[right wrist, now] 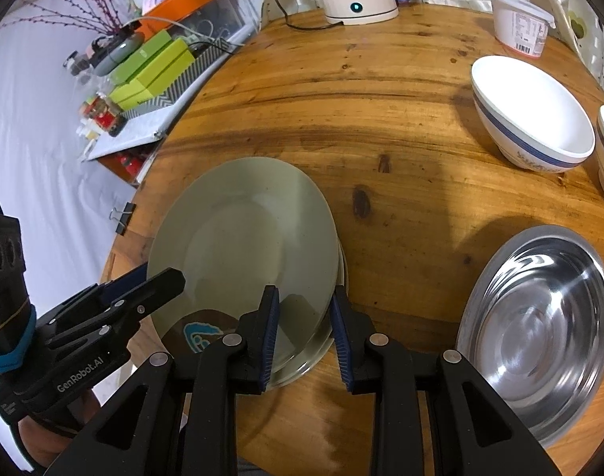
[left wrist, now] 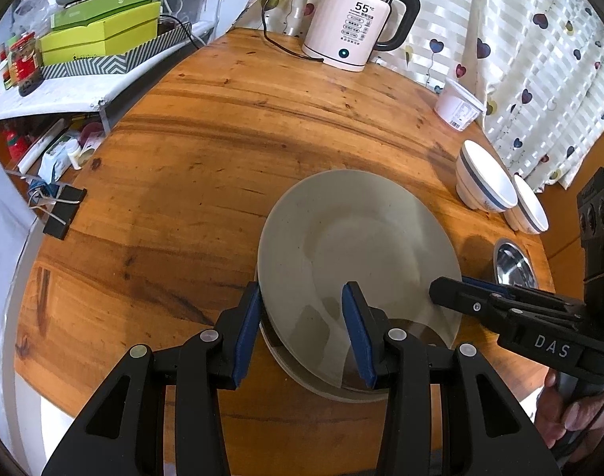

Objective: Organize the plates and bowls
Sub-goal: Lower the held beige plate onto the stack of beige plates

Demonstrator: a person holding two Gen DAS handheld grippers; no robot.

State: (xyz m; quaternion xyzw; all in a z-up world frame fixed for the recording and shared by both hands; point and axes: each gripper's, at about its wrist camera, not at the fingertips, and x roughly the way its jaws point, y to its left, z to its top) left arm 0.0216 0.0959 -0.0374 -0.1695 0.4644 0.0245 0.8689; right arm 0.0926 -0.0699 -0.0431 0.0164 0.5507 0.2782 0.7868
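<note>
Both the left gripper (left wrist: 302,333) and right gripper (right wrist: 303,337) straddle the grey round ceramic plate's (left wrist: 357,254) near rim, pads seemingly gripping it. Bare round wooden table (left wrist: 206,166) lies open behind; the white electric kettle (left wrist: 353,23) reads "55".

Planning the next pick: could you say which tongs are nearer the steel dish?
Right: right tongs at the plate's rim beside the steel dish; left tongs at its far rim.

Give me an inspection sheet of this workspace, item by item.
Surface: round wooden table, worn grain.
Job's things: grey plate atop another dish; striped bowl beside a second bowl; steel dish apart.
Clutter: kettle, plastic tub, binder clip.
Grippers: left gripper and right gripper each straddle the plate's near rim; grip unclear.
Cables: kettle cord on the table.
Surroundings: heart-print curtain, green boxes on a side shelf.
</note>
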